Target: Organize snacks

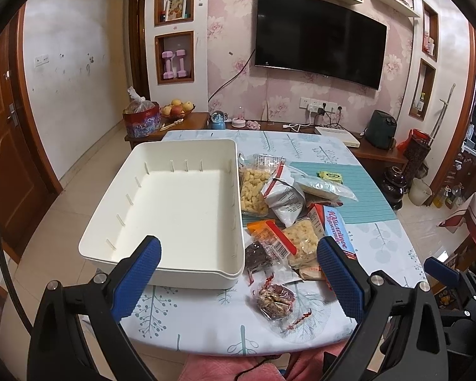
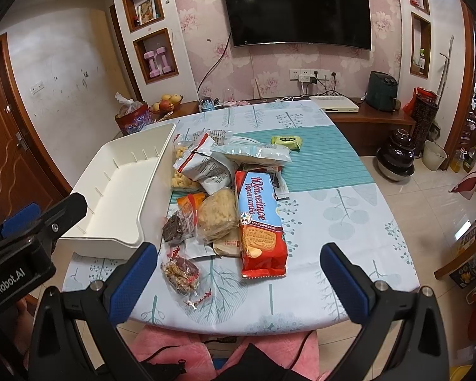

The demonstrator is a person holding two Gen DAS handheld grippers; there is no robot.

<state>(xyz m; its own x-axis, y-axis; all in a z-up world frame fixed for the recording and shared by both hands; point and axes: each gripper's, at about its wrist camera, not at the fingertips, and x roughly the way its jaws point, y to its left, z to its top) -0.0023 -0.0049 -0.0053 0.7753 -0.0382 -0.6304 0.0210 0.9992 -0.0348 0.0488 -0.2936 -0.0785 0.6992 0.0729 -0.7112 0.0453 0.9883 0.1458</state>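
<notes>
Both tongs (image 1: pixel 238 270) (image 2: pixel 238 273) gape empty; the biscuit pack (image 2: pixel 261 219) at frame centre looks light, stiff, crushable: pinch its long sides.

On the table (image 2: pixel 349 222) the bin (image 2: pixel 117 190) lies at nine o'clock, reaching past the table's left edge. Just right of it, at the centre, the snacks lie heaped. In the heap the biscuit pack (image 2: pixel 260 222) runs lengthwise along the three o'clock side, with a cracker bag (image 2: pixel 215 216) touching it at its left. A nut pouch (image 2: pixel 181 273) lies apart at six o'clock, nearest the table's front edge. Behind the heap, at twelve o'clock, rests a flat bag (image 2: pixel 257 154), and beyond it, well apart at one o'clock, a small packet (image 2: pixel 287 142). The TV (image 2: pixel 296 8) hangs on the wall behind the table.
</notes>
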